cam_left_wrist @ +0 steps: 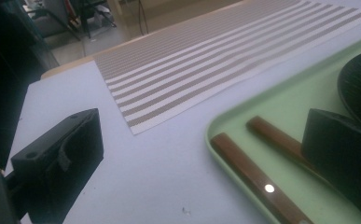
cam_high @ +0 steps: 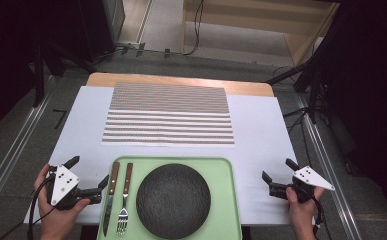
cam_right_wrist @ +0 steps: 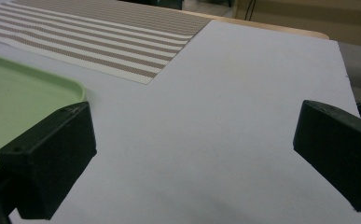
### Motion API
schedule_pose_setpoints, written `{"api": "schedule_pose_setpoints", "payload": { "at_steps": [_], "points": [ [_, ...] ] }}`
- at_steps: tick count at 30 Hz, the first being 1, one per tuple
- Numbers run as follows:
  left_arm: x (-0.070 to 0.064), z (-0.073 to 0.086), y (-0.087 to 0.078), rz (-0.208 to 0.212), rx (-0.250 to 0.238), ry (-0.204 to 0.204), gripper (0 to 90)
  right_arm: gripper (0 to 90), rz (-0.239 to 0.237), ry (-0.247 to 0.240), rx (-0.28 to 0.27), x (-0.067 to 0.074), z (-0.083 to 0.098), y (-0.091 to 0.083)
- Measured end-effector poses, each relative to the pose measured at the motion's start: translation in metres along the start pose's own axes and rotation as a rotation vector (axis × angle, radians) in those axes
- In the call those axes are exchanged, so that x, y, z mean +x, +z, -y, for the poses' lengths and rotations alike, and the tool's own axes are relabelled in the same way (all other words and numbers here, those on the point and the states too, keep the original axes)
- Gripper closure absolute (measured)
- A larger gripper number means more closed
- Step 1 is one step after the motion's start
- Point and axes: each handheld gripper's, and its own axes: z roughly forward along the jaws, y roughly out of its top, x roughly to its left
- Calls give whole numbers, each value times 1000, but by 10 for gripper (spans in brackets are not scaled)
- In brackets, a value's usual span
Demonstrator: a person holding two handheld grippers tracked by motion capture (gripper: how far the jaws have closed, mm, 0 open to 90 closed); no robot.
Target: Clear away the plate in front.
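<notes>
Knife (cam_high: 110, 192) — left gripper (cam_high: 88, 175) beside it, jaws apart.

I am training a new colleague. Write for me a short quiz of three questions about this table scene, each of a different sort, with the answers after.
1. True or false: the left gripper holds the knife.
2. Multiple choice: on the green tray, where does the fork lie? A) right of the dark plate; B) between the knife and the plate; C) on the striped mat.
3. Fill in: the jaws of the right gripper stand ____.

Key: 1. False; it is open beside the tray, holding nothing. 2. B. 3. open.
</notes>
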Motion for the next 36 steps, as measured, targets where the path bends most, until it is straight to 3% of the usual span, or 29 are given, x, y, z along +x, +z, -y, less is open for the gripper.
{"api": "schedule_pose_setpoints", "payload": {
  "at_steps": [15,23,32,36],
  "points": [
    [34,11,7,9,26,-129,0,0,1,-2,0,0,0,0],
    [45,19,11,10,46,-166,0,0,2,1,2,0,0,0],
    [48,25,8,55,17,-215,0,0,-1,-1,0,0,0,0],
    [49,26,7,55,4,-230,0,0,0,2,1,0,0,0]
  ]
}}
